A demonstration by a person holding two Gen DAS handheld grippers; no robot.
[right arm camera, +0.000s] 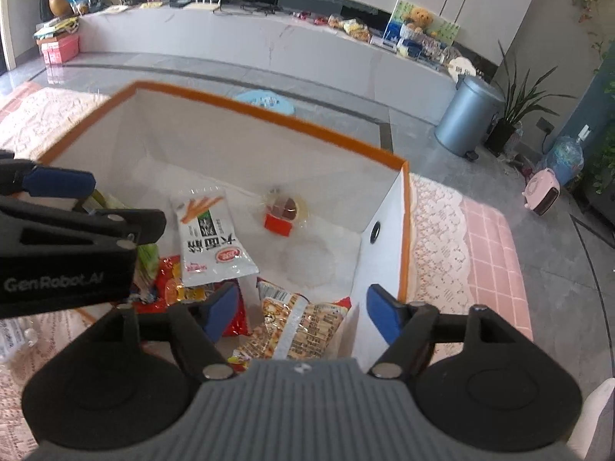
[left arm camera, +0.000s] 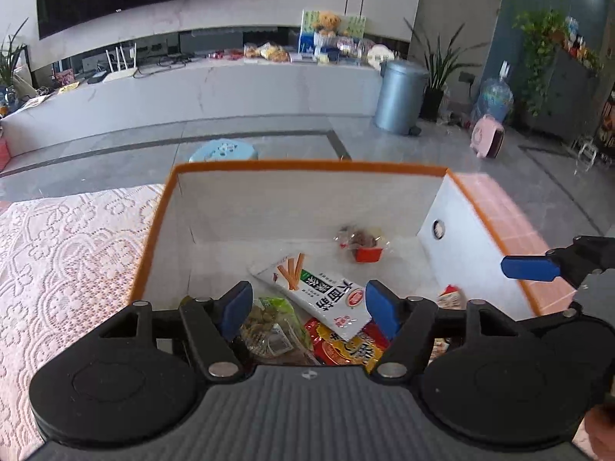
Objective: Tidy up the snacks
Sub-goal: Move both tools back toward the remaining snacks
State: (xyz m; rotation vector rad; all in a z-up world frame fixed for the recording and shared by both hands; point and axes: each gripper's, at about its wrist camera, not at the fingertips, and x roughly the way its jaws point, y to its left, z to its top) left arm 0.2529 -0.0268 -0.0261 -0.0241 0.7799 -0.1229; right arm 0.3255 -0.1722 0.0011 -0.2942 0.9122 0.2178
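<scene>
A white storage box with an orange rim (left arm camera: 307,165) (right arm camera: 269,113) stands on the lace-covered table. Inside lie a white stick-snack packet (left arm camera: 319,292) (right arm camera: 209,238), a small clear packet with a red base (left arm camera: 363,247) (right arm camera: 282,217), a green bag (left arm camera: 275,322), red and yellow packets (left arm camera: 338,347) (right arm camera: 169,284) and a tan printed packet (right arm camera: 296,324). My left gripper (left arm camera: 309,309) hangs open over the near end of the box, nothing between its blue pads. My right gripper (right arm camera: 298,313) is open above the tan packet, which lies loose below it. Each view shows the other gripper's blue finger at its edge.
The table carries a pink lace cloth (left arm camera: 65,253) (right arm camera: 442,238). Beyond it are a grey tiled floor, a light blue stool (left arm camera: 225,151), a metal bin (left arm camera: 401,94) (right arm camera: 467,117), potted plants, a pink heater (left arm camera: 486,136) and a long white counter (left arm camera: 215,88) with clutter.
</scene>
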